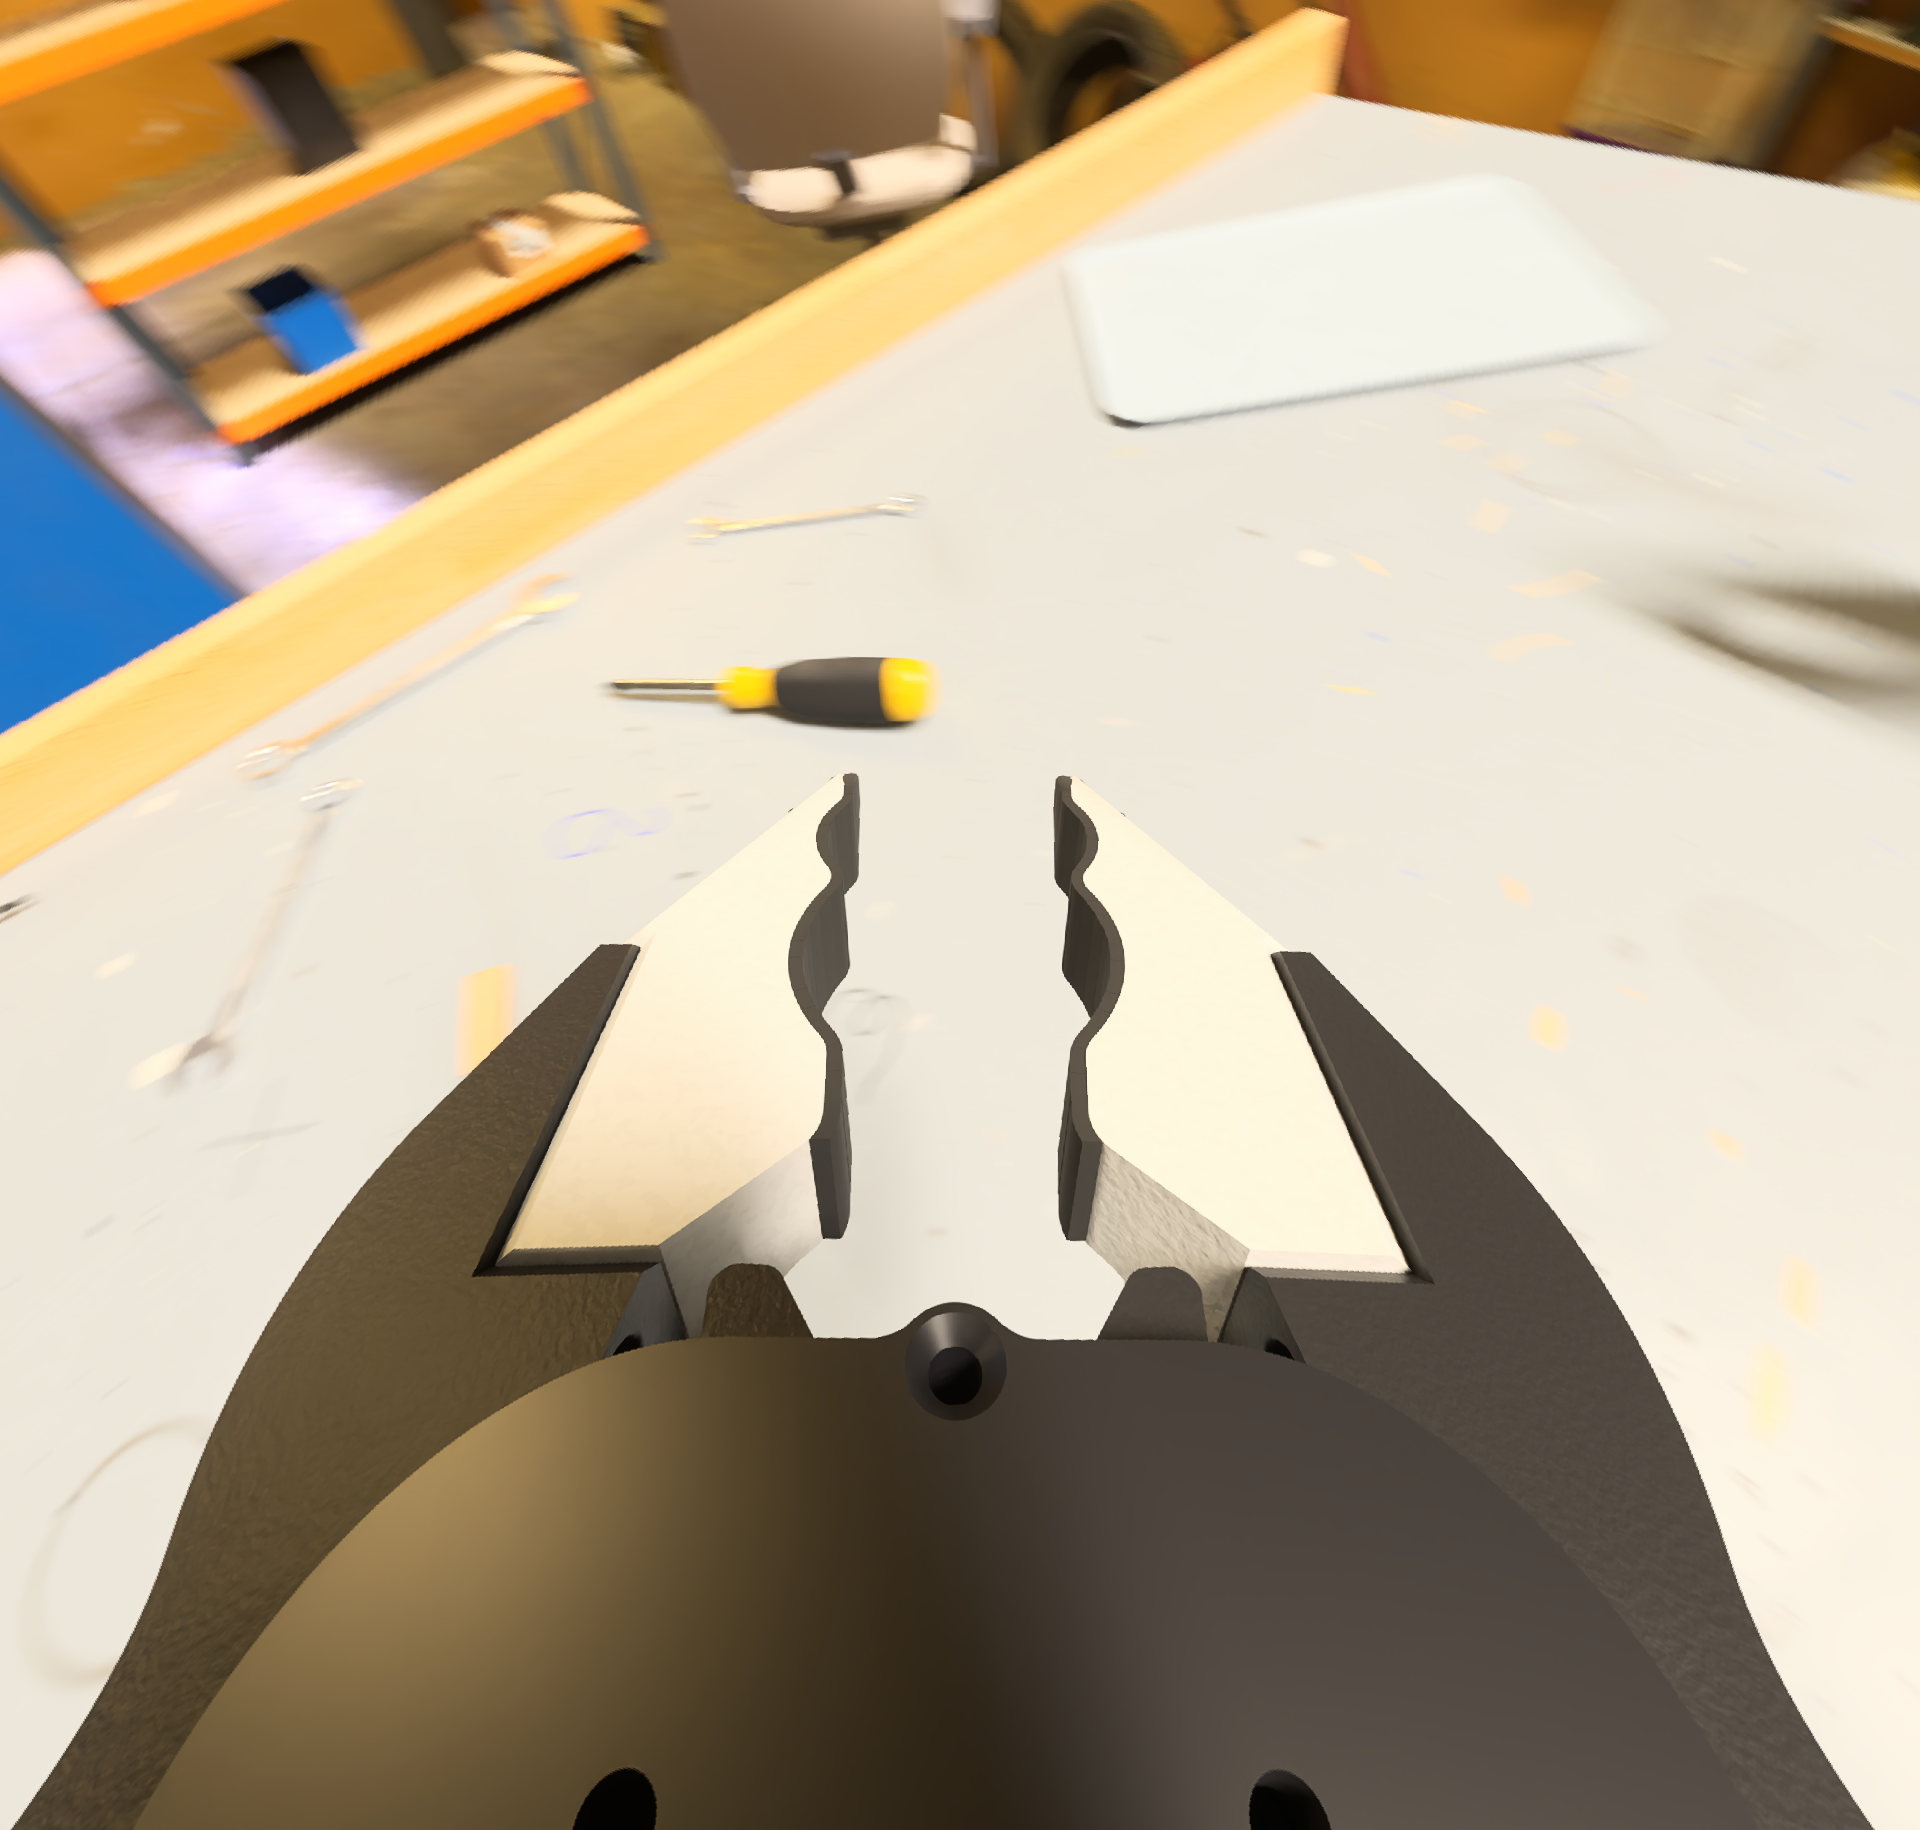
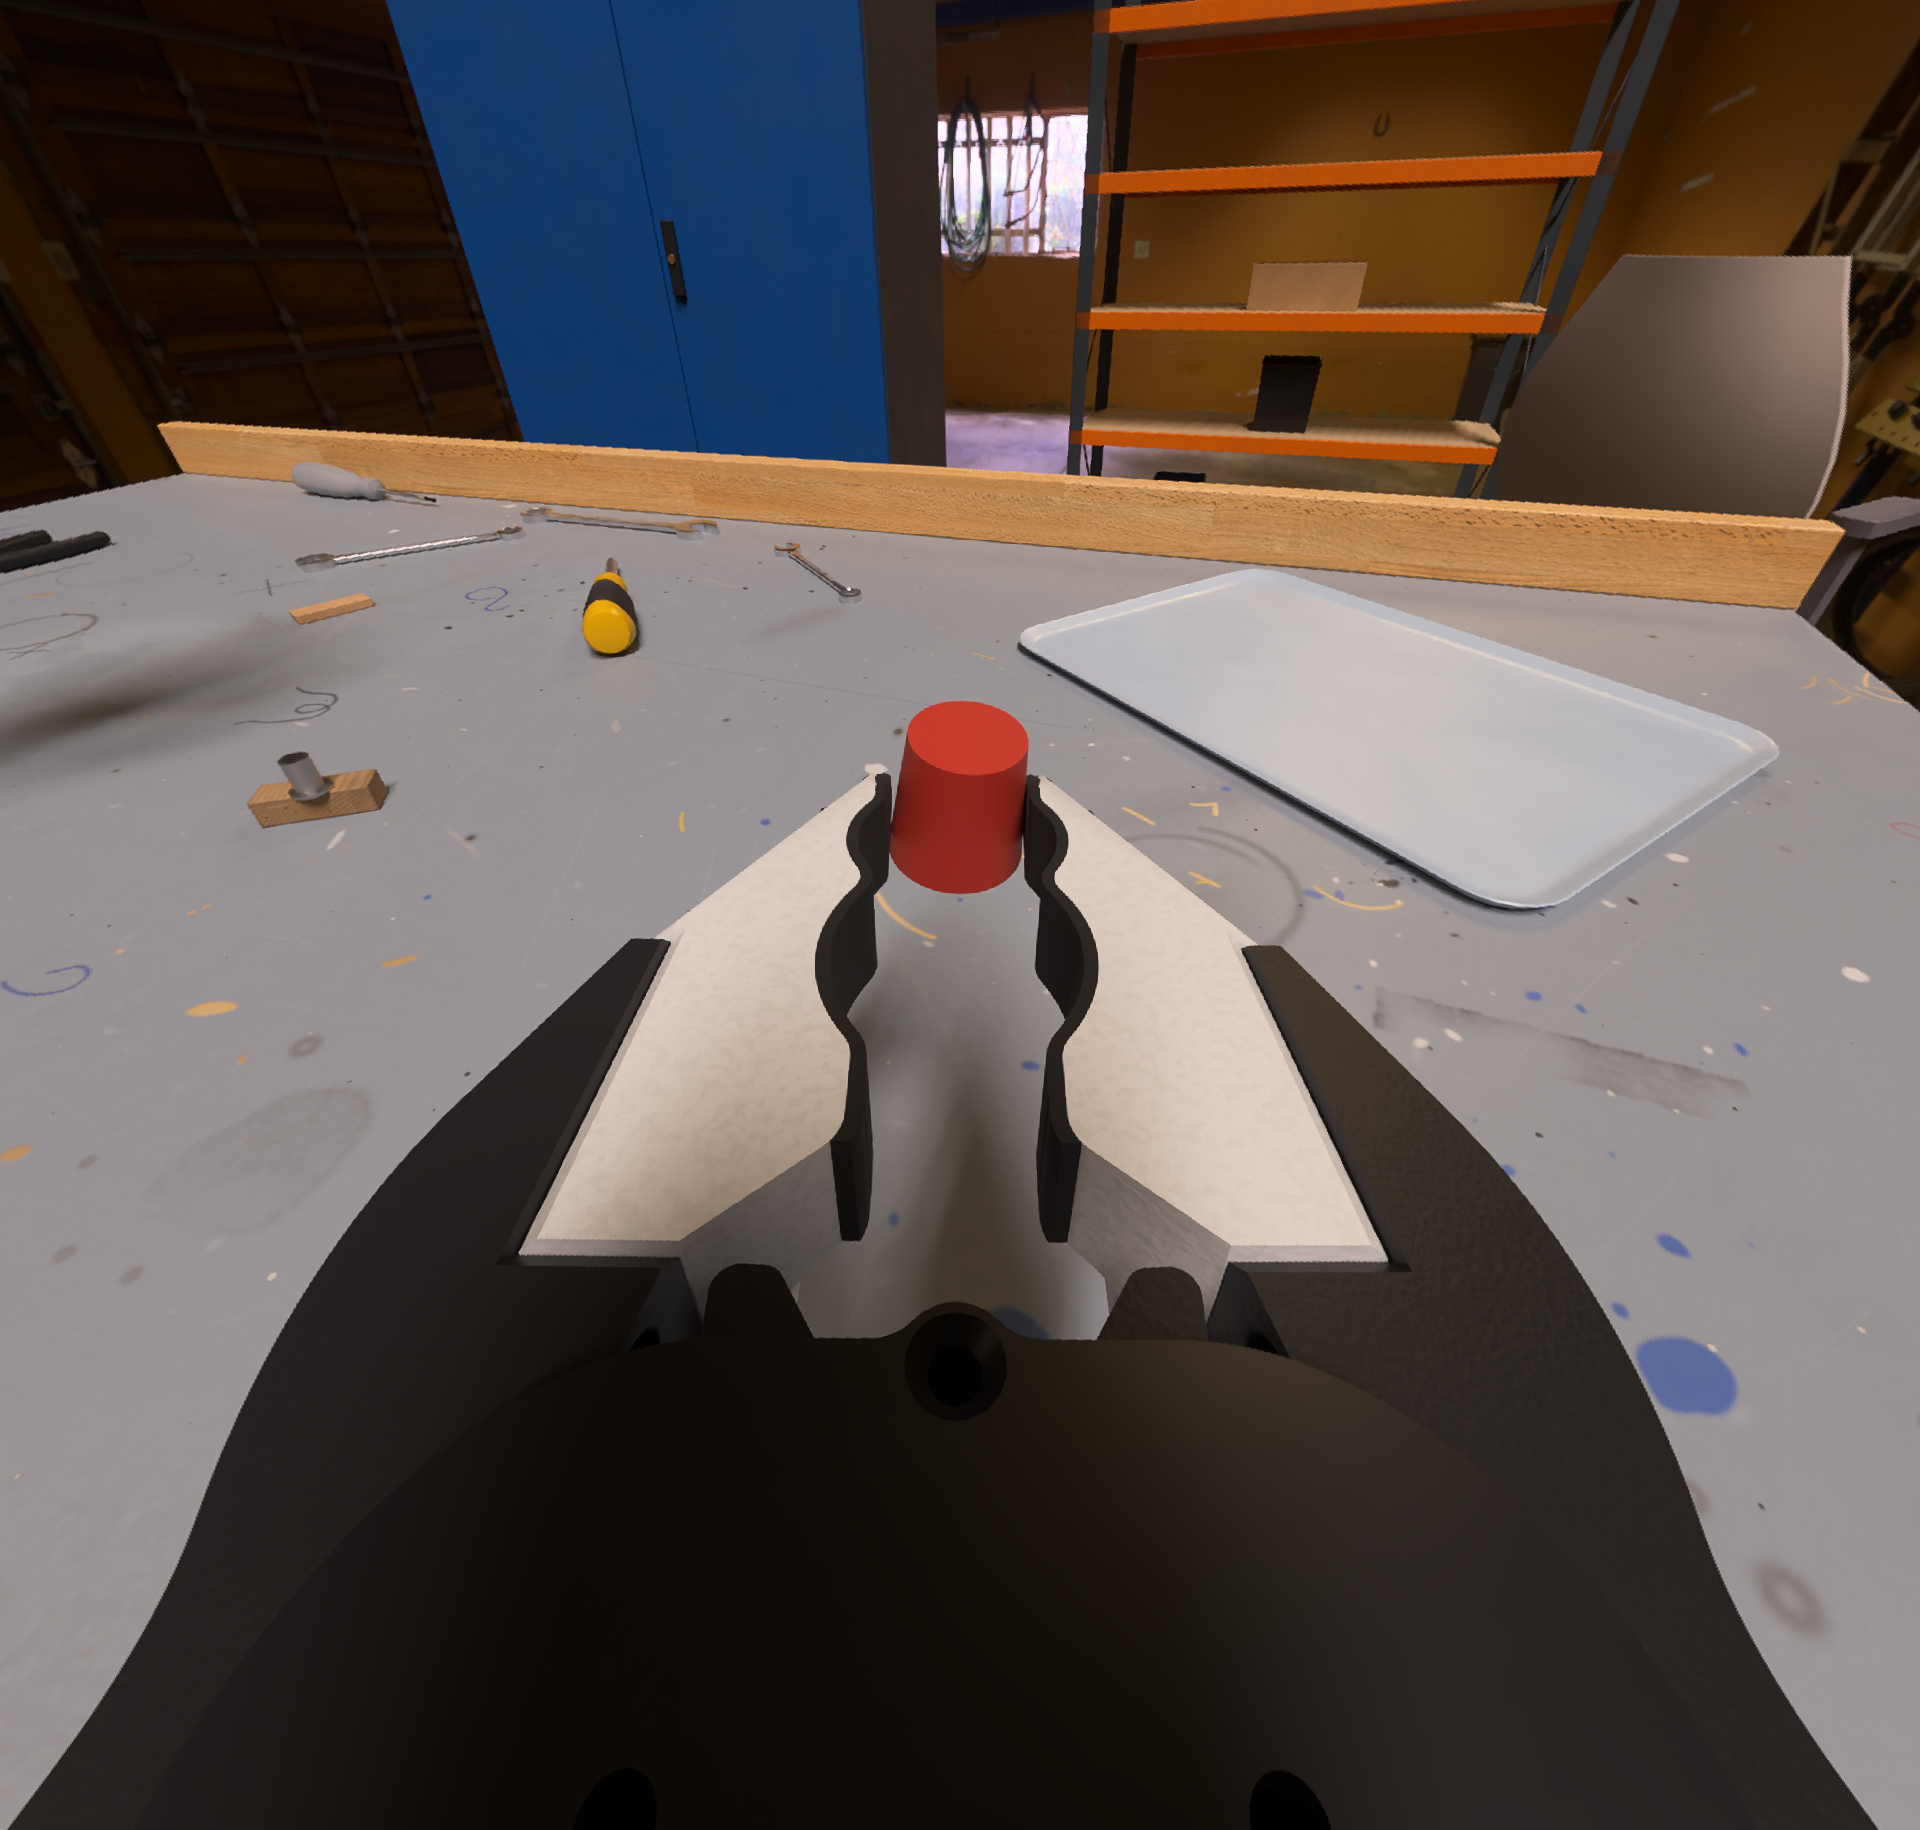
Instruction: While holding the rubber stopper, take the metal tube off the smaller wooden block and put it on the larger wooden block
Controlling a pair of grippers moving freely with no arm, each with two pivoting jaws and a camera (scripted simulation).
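My right gripper (image 2: pixel 958 793) is shut on a red rubber stopper (image 2: pixel 958 793) and holds it above the grey table. In the right wrist view a short metal tube (image 2: pixel 302 773) stands upright on a wooden block (image 2: pixel 317 798) at the left. A thinner flat wooden piece (image 2: pixel 330 608) lies farther back left. My left gripper (image 1: pixel 956 793) is open and empty above the table. Neither the tube nor the blocks show in the left wrist view, which is blurred.
A yellow and black screwdriver (image 2: pixel 608 608) (image 1: pixel 810 689) lies mid-table. Several wrenches (image 2: pixel 405 548) lie near a wooden rail (image 2: pixel 1039 507) at the table's far edge. A pale tray (image 2: pixel 1392 731) (image 1: pixel 1351 300) sits at the right. A grey-handled tool (image 2: pixel 343 481) lies at the back left.
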